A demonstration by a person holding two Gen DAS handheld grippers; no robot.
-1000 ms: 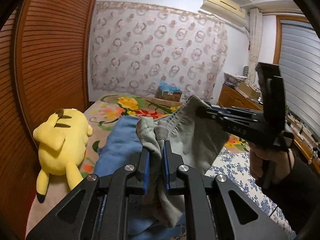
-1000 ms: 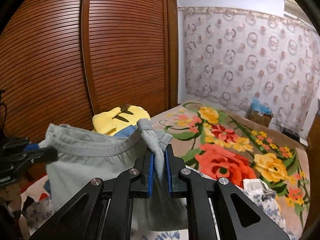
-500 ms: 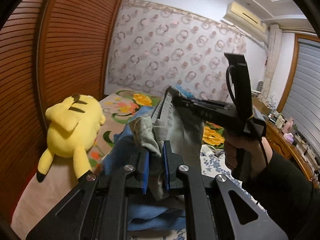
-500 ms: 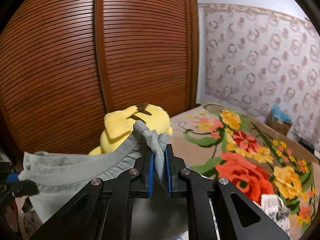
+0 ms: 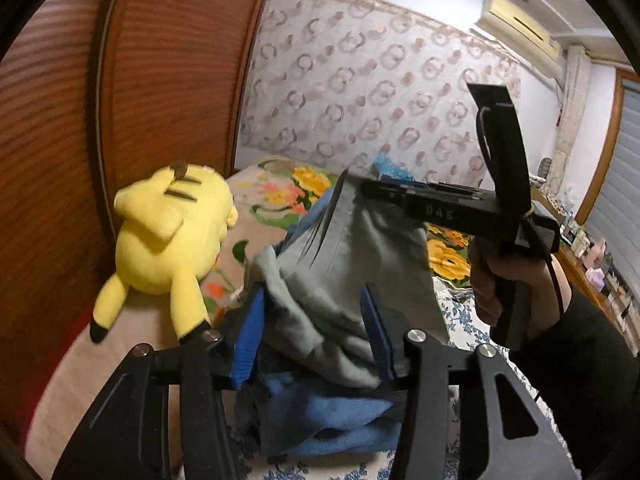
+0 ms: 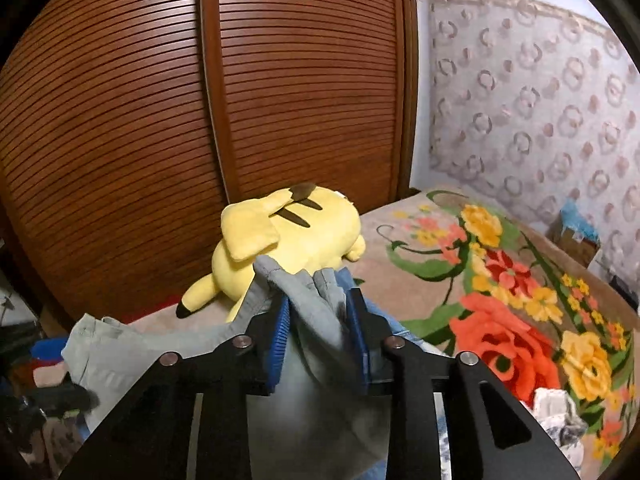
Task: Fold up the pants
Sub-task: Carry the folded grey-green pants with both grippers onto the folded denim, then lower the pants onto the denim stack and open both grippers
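Observation:
The grey-green pants (image 5: pixel 352 264) hang bunched over the bed. My left gripper (image 5: pixel 316 332) is open, its blue pads apart, with the waistband cloth loose between them. My right gripper (image 6: pixel 320 332) is also open, with a fold of the pants (image 6: pixel 308 312) slack between its pads. In the left wrist view the right gripper's black body (image 5: pixel 460 212) sits just behind the pants' top edge, held by a hand. The pants' legs are hidden below.
A yellow plush toy (image 5: pixel 168 240) lies on the bed at the left, also in the right wrist view (image 6: pixel 288 236). A blue garment (image 5: pixel 320 412) lies under the pants. The floral blanket (image 6: pixel 500 292) covers the bed. A slatted wooden wardrobe (image 6: pixel 200 120) stands close behind.
Both grippers were shut on the pants' waistband and have now opened, so the cloth is slack. Both have moved closer together and towards the plush toy.

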